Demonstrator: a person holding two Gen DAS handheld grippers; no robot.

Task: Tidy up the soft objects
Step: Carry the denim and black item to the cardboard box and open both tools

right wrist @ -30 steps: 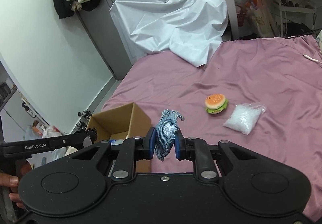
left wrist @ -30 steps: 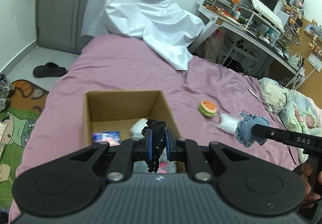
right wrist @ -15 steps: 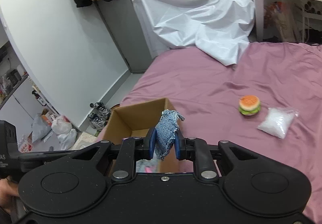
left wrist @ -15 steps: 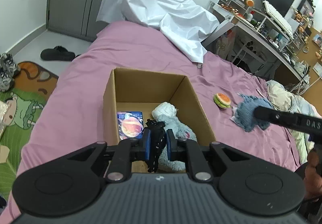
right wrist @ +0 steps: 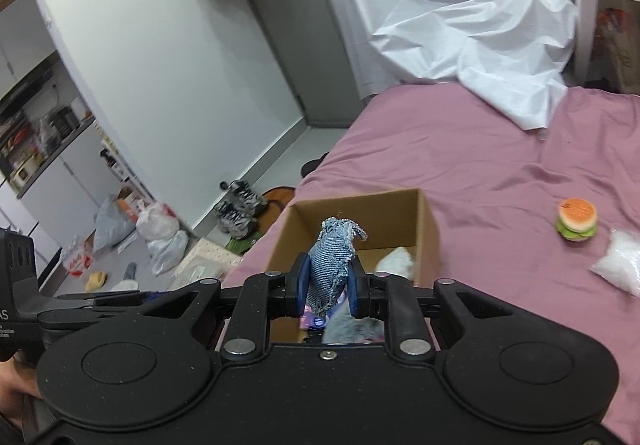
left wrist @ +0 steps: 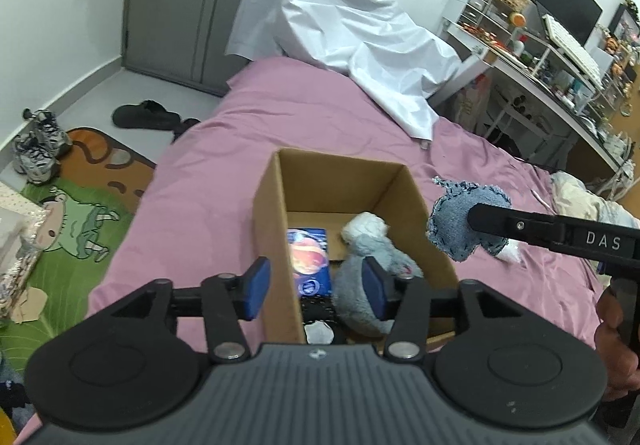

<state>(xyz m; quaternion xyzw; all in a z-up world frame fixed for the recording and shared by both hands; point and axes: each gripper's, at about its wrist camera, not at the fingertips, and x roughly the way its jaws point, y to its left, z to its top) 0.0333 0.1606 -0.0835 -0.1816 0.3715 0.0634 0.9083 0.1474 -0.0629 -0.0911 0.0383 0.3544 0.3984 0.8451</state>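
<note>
An open cardboard box (left wrist: 272, 229) stands on the pink bed and also shows in the right wrist view (right wrist: 426, 221). Inside lie a grey plush toy (left wrist: 368, 265), a blue picture pack (left wrist: 310, 261) and a black lace piece (left wrist: 318, 311). My left gripper (left wrist: 314, 287) is open and empty over the box's near end, its fingers astride the left wall. My right gripper (right wrist: 326, 285) is shut on a denim pouch (right wrist: 330, 263), held just above the box's right wall (left wrist: 460, 221). A burger plush (right wrist: 576, 219) and a white filling bag (right wrist: 616, 261) lie on the bed to the right.
A white sheet (left wrist: 348, 25) drapes over the bed's far end. A cluttered desk (left wrist: 552, 65) runs along the right. Shoes (left wrist: 38, 145), slippers (left wrist: 148, 117) and a cartoon rug (left wrist: 72, 229) lie on the floor left of the bed. Bags (right wrist: 156, 229) sit by the wall.
My left gripper has opened and the black lace piece has dropped into the box. My right gripper has carried the denim pouch left, up to the box.
</note>
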